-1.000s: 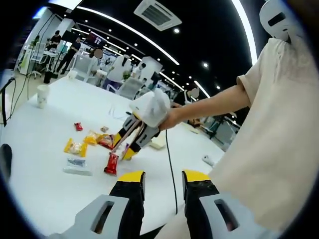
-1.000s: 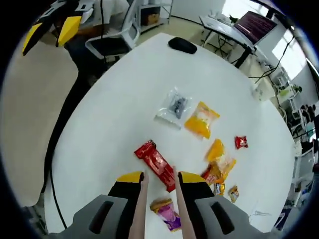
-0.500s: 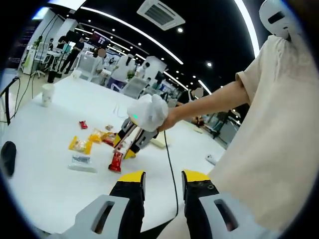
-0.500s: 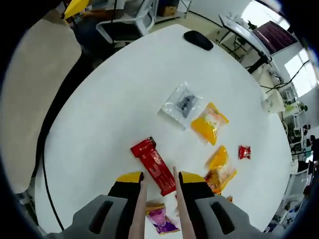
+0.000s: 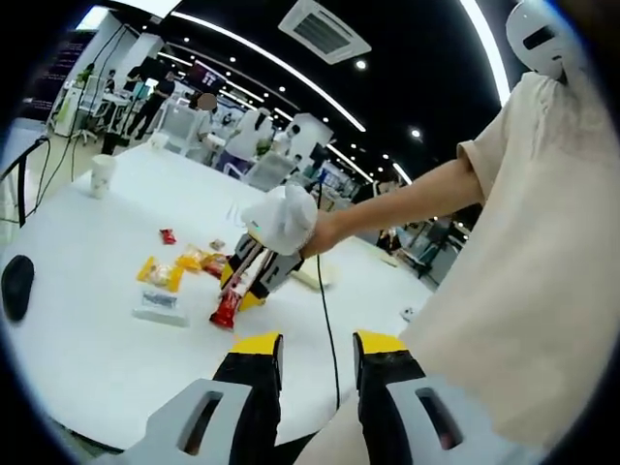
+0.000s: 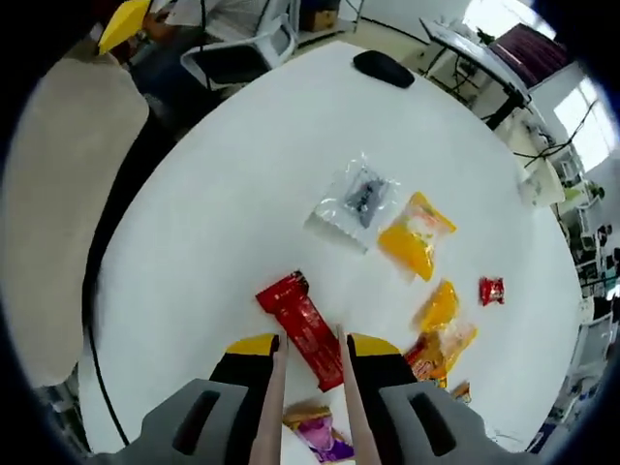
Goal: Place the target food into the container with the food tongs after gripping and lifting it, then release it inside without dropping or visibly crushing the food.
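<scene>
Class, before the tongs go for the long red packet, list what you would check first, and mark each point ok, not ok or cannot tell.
1. Tongs seated in the right gripper: ok, both arms run up between the jaws.
2. Tong tips lined up on the red packet: ok, they straddle its near end.
3. Packet already gripped: cannot tell, contact at the tips is unclear.
4. Room around the packet: ok, the clear bag and yellow packet lie apart from it.
5. Container ready to receive the food: cannot tell, I see none on the white table.
6. Left gripper out of the way: ok, it hangs off the table edge with open jaws.
</scene>
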